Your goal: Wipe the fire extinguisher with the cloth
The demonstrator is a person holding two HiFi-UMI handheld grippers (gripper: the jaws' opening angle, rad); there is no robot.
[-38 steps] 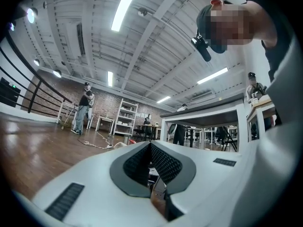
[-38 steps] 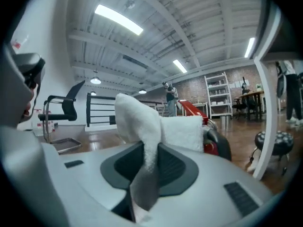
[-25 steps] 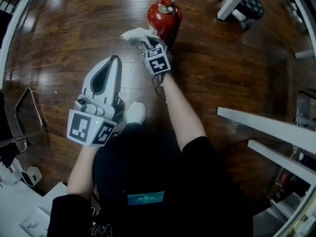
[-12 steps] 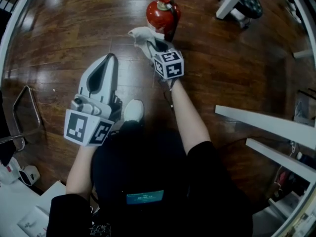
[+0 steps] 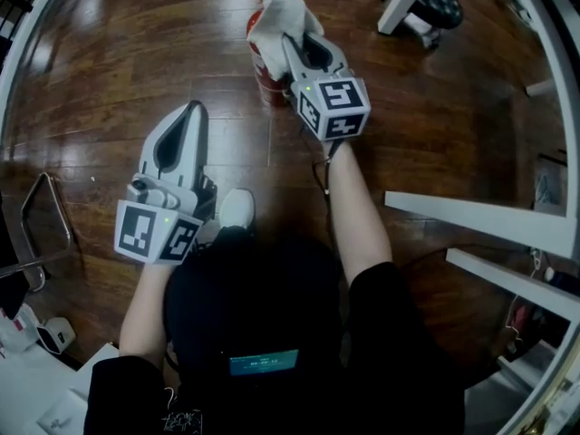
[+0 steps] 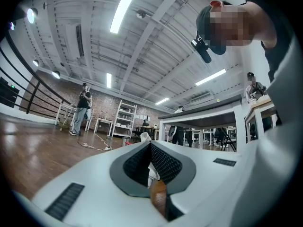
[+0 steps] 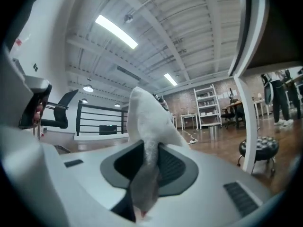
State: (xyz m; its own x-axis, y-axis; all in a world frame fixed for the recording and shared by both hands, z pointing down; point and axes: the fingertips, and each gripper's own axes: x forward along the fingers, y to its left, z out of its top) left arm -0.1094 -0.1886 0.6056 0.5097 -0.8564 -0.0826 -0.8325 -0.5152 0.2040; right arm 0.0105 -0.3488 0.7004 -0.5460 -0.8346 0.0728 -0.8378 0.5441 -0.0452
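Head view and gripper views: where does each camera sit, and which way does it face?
Head view: on the head, facing down; floor, both arms, left gripper, right gripper.
Left gripper view: along shut jaws, toward ceiling; the person at upper right.
Right gripper view: along jaws clamping the cloth.
Shared by head and right: cloth.

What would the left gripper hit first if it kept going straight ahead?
Likely the cloth, seen dead ahead past the left gripper's tips; only floor lies before it. Depth is unclear.
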